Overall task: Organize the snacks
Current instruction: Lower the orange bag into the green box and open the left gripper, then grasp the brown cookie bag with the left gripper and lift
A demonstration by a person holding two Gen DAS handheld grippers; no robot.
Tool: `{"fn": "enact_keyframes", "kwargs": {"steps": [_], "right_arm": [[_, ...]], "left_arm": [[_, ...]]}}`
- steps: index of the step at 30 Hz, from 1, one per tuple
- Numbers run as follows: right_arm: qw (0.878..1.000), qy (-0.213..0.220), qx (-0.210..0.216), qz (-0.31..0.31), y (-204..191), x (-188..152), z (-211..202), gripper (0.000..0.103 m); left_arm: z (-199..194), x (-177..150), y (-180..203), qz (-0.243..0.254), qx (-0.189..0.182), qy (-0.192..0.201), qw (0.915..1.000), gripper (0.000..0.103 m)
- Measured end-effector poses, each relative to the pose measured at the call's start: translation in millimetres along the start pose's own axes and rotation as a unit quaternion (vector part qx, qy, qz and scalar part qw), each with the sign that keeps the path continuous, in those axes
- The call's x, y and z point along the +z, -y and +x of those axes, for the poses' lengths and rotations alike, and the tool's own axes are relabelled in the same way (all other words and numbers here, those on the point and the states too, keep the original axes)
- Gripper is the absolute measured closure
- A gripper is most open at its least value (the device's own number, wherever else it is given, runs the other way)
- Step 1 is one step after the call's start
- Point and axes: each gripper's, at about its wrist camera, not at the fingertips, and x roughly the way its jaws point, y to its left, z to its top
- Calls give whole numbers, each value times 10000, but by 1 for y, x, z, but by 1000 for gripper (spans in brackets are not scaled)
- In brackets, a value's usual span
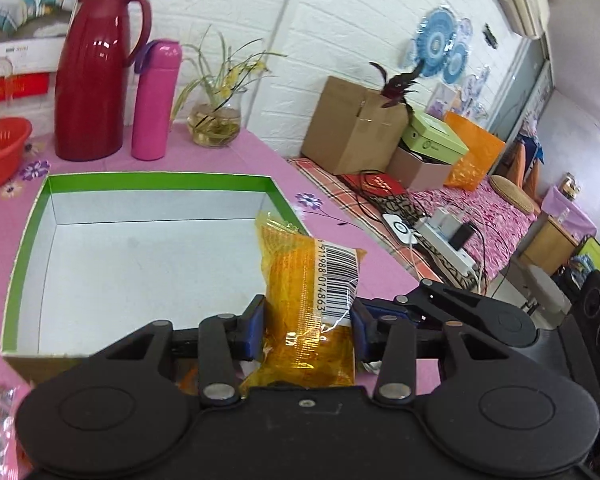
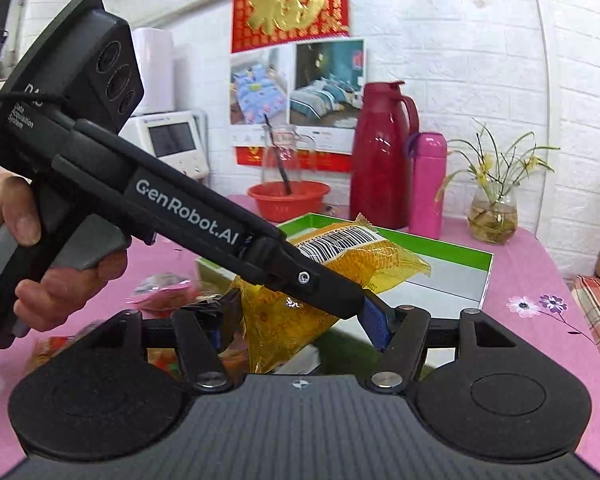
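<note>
Left wrist view: the pink flower-printed tabletop fills the scene, its right edge running diagonally from 12 o'clock down toward 4 o'clock, with a cluttered bed beyond it. On the tabletop sits the open cardboard box with green rim and white interior, reaching from 9 o'clock to the centre; its floor is bare white, and its near wall lies just ahead of the fingers. Behind the box, at 11 o'clock, stand a tall dark-red thermos jug and a pink cylindrical flask, close together, with a glass vase of green shoots just right of them. A red plastic basket sits at 9 o'clock by the frame edge.

The left gripper has its blue-padded fingers closed against both sides of the yellow translucent snack packet with a white barcode label. The packet stands upright between them, its top leaning over the box's right front corner.

Right wrist view: the right gripper has its fingers spread wide, gripping nothing; the yellow packet hangs between them, and I cannot tell whether it touches either pad. The person's left hand grips the handle at 9 o'clock. More wrapped snacks lie at 9 o'clock on the tabletop.
</note>
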Motion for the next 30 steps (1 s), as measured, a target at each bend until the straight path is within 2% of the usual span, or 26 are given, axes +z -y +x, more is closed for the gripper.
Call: {"fn": "enact_keyframes", "kwargs": {"steps": [4, 5, 6, 7, 8, 9, 11, 15, 19, 21, 23, 26, 27, 30], "right_arm": [[9998, -157, -111, 80, 15, -2, 27, 0], [9996, -192, -161, 104, 18, -4, 32, 0], [9993, -227, -263, 135, 20, -5, 38, 0], [9988, -242, -384, 179, 22, -7, 43, 0], [9982, -245, -501, 233, 24, -8, 45, 0], [9976, -277, -575, 284, 25, -8, 46, 0], [9971, -337, -576, 371, 27, -10, 42, 0], [9957, -484, -326, 720, 27, -4, 23, 0], [9954, -315, -168, 894, 19, 0, -9, 0], [9953, -179, -292, 903, 8, -2, -26, 0], [9933, -33, -635, 963, -4, -8, -43, 0], [9912, -110, -931, 934, -26, -21, -58, 0], [9924, -151, -853, 868, -32, -26, -62, 0], [9960, -291, -252, 811, -51, -41, -65, 0]], "left_arm": [[23, 13, -17, -87, 74, -40, 9999, 103], [27, 14, -21, -88, 114, -17, 9999, 95], [31, 16, -25, -107, 182, 6, 9998, 65], [32, 16, -28, -155, 297, 49, 9994, 5], [29, 15, -30, -226, 472, 174, 9985, 0], [24, 14, -32, -236, 572, 329, 9975, 0], [15, 13, -32, -142, 535, 429, 9975, 0], [-12, 7, -24, -145, 600, 542, 9966, 0], [-43, -8, -5, 40, 732, 582, 9956, 0], [-59, -21, 2, 74, 773, 551, 9955, 0], [-77, -36, 6, 18, 767, 506, 9958, 0], [-100, -62, 7, -43, 828, 395, 9958, 0], [-106, -71, 6, -73, 874, 367, 9955, 0], [-123, -96, -3, -341, 1019, 281, 9938, 0]]}}
